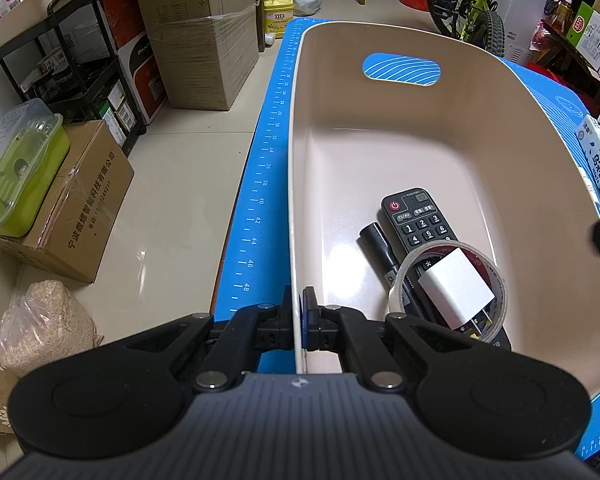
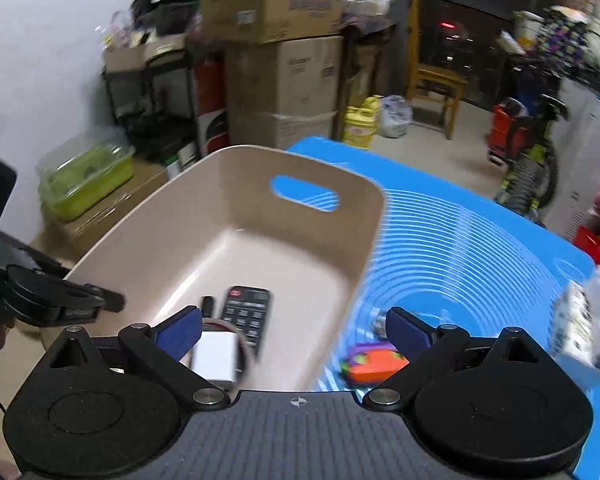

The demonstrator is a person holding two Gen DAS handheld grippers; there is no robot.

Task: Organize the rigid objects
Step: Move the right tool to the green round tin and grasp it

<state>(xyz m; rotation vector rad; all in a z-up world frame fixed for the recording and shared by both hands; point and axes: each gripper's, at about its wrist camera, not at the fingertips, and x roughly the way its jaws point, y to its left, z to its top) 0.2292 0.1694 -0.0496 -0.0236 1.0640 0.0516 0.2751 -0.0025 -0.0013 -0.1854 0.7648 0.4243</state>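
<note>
The right gripper (image 2: 294, 330) stands wide open and empty. Just beyond its right finger, at about two o'clock, lies an orange toy (image 2: 374, 364), blurred, long axis apparently crosswise. The left gripper (image 1: 302, 322) clamps the basket (image 1: 380, 128) rim.

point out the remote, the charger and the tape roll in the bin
remote (image 1: 414, 220), left wrist view, on its number keys
charger (image 1: 454, 294), left wrist view, on its white top face
tape roll (image 1: 396, 280), left wrist view, on its clear left rim
</note>
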